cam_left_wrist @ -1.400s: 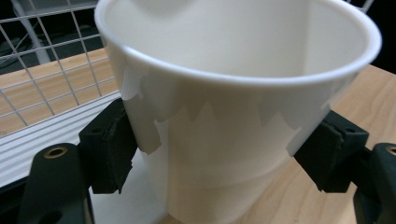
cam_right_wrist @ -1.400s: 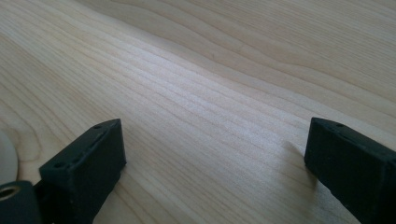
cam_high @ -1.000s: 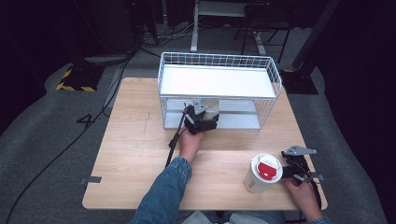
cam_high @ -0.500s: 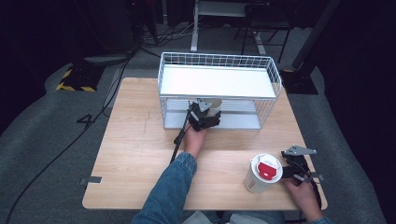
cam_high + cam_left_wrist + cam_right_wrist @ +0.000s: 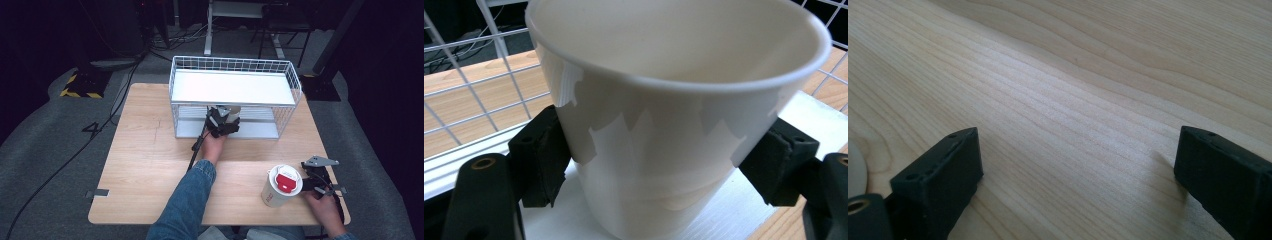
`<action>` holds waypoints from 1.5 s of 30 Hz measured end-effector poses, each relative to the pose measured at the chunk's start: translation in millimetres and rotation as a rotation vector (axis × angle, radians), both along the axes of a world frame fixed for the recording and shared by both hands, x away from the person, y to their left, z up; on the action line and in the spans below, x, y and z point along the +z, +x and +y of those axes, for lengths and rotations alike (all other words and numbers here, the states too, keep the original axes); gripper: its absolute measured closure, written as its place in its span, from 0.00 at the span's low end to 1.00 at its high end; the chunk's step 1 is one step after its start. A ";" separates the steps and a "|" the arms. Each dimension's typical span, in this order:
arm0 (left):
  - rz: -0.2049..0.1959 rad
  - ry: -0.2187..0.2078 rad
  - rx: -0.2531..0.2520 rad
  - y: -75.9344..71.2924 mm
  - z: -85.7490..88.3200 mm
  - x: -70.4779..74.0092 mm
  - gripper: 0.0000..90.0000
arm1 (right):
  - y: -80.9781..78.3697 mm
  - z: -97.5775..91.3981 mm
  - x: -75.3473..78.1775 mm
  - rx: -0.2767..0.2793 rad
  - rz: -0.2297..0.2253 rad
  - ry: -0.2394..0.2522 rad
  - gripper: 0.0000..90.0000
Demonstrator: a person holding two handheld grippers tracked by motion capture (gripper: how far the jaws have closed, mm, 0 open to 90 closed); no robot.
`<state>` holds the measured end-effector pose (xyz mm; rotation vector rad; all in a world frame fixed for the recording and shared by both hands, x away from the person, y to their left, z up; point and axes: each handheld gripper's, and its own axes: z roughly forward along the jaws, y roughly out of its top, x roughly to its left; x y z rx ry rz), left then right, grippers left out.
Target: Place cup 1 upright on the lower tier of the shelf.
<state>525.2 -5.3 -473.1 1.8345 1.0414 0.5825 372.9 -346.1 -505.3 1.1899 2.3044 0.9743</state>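
Dark studio floor surrounds the worktop (image 5: 150, 165), where the left gripper (image 5: 223, 121), clamped on the white paper cup (image 5: 664, 100), has carried it further into the wire rack's (image 5: 235, 75) lower shelf, close to set-down, while the right gripper (image 5: 320, 182) rests open beside the lidded cup (image 5: 281, 186).

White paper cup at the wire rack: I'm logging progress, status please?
Left gripper shut on open white paper cup, at lower shelf of white wire rack. Right gripper open over wooden table, beside lidded cup. Nothing blocking.

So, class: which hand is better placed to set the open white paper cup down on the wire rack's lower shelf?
Left. The left gripper already clamps the open white paper cup at the white wire rack; the right gripper rests open.
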 end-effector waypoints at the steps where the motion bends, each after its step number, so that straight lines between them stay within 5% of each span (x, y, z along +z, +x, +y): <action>1: -0.003 0.007 0.000 1.1 -0.4 -0.6 0.25 | 0.0 0.1 0.0 0.000 0.000 0.001 0.06; 15: 0.006 0.009 -0.003 4.0 -2.0 -3.4 0.24 | 0.0 0.1 0.0 0.000 0.000 0.001 0.06; 26: 0.012 -0.004 -0.031 1.0 -0.6 -2.5 0.14 | 0.0 0.0 0.0 0.000 0.000 0.000 0.06; 37: -0.013 -0.037 -0.034 -29.8 14.9 8.2 0.13 | 0.1 0.1 0.0 -0.002 0.001 0.002 0.06; 45: -0.015 -0.019 -0.059 -51.9 27.3 13.4 0.11 | 0.3 -0.1 0.0 0.000 0.003 0.004 0.06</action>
